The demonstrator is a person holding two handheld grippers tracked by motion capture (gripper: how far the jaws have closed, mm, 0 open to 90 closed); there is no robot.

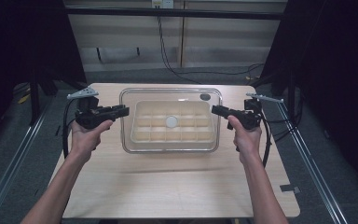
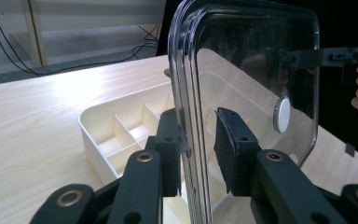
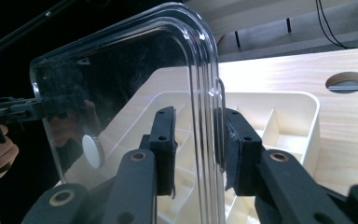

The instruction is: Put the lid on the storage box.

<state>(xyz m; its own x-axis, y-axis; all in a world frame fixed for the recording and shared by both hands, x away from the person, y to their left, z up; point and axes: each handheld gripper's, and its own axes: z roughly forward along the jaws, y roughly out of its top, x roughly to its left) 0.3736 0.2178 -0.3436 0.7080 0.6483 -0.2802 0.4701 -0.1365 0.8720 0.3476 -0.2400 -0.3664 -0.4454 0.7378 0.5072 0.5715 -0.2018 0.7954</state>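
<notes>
— Two grippers hold one clear lid [image 1: 170,93] between them, is that right?

— Yes. In the high view the left gripper [image 1: 122,111] has the lid's left edge and the right gripper [image 1: 216,110] has its right edge. Each is carried in a hand; the left hand [image 1: 86,135] and right hand [image 1: 247,135] come in from the near side.

— How do the jaws stand?

— Narrow, both pairs. In the left gripper view the lid's rim runs between the jaws of the left gripper [image 2: 200,149]; the left pad presses on it, while the right one looks slightly off the plastic. In the right gripper view the jaws of the right gripper [image 3: 196,149] are clamped on the rim from both sides.

— Where does the lid sit?

— Level, over the cream tray [image 1: 142,135], which rests on the table [image 1: 168,186] near its far middle. From above, the lid's outline reaches past the tray on all sides. Whether it touches the tray cannot be told from that view; the gripper views show the tray [image 2: 93,128] lying lower, beyond the lid [image 2: 256,60].

— Anything on the lid?

— One white round knob [image 1: 171,122] at its centre, also seen in the gripper views [image 3: 93,151]. The tray is split into small compartments, which look bare.

— And the table?

— Pale wood, with a round hole [image 3: 346,81] near the far right corner.
</notes>
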